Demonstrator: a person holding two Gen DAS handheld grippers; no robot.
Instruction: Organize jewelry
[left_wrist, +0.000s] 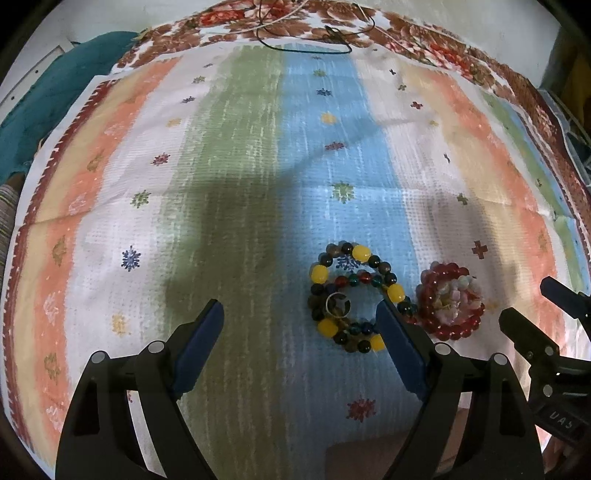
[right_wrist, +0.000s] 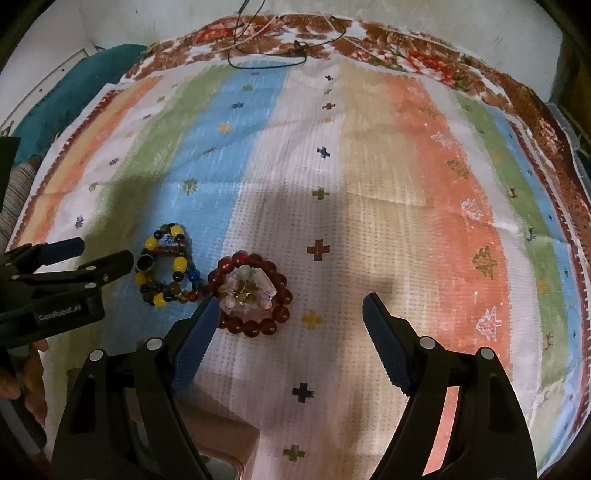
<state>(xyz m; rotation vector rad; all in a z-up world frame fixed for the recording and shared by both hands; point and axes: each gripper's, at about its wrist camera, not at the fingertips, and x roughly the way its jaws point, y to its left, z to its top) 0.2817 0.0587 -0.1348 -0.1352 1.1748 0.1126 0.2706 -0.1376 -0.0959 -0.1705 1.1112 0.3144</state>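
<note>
- Holding our left gripper (left_wrist: 301, 314) with jaws spread and nothing between them, we hang over the striped cloth (left_wrist: 236, 155).
- Just beside its right finger lies the multicolored bead bracelet (left_wrist: 351, 295), a metal ring (left_wrist: 337, 305) resting on it.
- Touching that, the red bead bracelet (right_wrist: 251, 293) circles pale beads.
- Our right gripper (right_wrist: 290, 308) is spread too, its left finger beside the red bracelet.
</note>
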